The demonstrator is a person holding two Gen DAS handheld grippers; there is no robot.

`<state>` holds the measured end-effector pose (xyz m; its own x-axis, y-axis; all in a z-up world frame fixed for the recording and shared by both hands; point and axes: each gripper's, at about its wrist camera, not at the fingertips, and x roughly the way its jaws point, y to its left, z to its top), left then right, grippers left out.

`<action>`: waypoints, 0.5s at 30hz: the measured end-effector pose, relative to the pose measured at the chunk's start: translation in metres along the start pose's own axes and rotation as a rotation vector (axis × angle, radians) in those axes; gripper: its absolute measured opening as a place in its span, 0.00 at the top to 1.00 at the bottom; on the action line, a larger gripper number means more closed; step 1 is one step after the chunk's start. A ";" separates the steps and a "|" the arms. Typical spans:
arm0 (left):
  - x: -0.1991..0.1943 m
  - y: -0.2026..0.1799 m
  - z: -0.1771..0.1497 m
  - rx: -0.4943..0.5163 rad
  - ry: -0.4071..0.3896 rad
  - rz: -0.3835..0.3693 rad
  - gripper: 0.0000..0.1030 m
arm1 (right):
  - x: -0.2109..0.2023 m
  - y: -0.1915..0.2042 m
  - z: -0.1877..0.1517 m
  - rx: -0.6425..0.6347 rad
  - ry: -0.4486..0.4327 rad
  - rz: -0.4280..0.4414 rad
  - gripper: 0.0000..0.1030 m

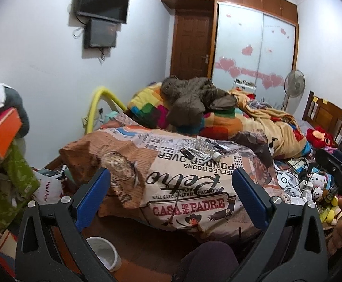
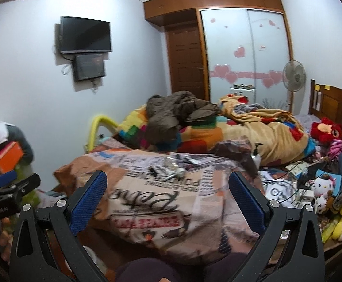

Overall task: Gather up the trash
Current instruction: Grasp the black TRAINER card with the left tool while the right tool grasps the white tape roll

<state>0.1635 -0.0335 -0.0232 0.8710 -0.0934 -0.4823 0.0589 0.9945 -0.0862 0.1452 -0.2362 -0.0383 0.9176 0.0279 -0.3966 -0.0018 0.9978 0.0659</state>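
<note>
I've got both the left gripper point(image 1: 168, 181) and right gripper point(image 2: 167, 185) jaws spread wide with nothing in them, trash pile point(image 1: 201, 151) straight ahead on the bed point(image 1: 124, 164), so I'd reach forward slowly and pinch one scrap.

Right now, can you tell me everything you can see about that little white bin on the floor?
The white bin is a small round bucket that looks like smooth plastic. It stands upright on the brown floor near the foot of the bed, below the printed quilt that hangs over the edge. Its mouth is open, with no lid, and the inside looks pale with nothing clear in it. The left tongs are open in front of it, hiding part of its side. Nothing seems to touch it.
</note>
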 end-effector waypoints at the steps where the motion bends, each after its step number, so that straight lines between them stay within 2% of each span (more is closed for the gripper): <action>1: 0.014 -0.004 0.003 0.004 0.017 -0.002 0.00 | 0.007 -0.005 0.001 -0.003 0.010 -0.008 0.00; 7: 0.095 -0.020 0.015 -0.004 0.115 -0.017 0.00 | 0.061 -0.037 -0.001 -0.023 0.083 -0.060 0.00; 15: 0.197 -0.038 0.015 -0.003 0.220 -0.015 0.00 | 0.141 -0.063 -0.009 -0.029 0.219 -0.012 0.00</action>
<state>0.3403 -0.0888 -0.1024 0.7428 -0.1161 -0.6593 0.0692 0.9929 -0.0969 0.2710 -0.2950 -0.1061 0.8094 0.0249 -0.5867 -0.0056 0.9994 0.0347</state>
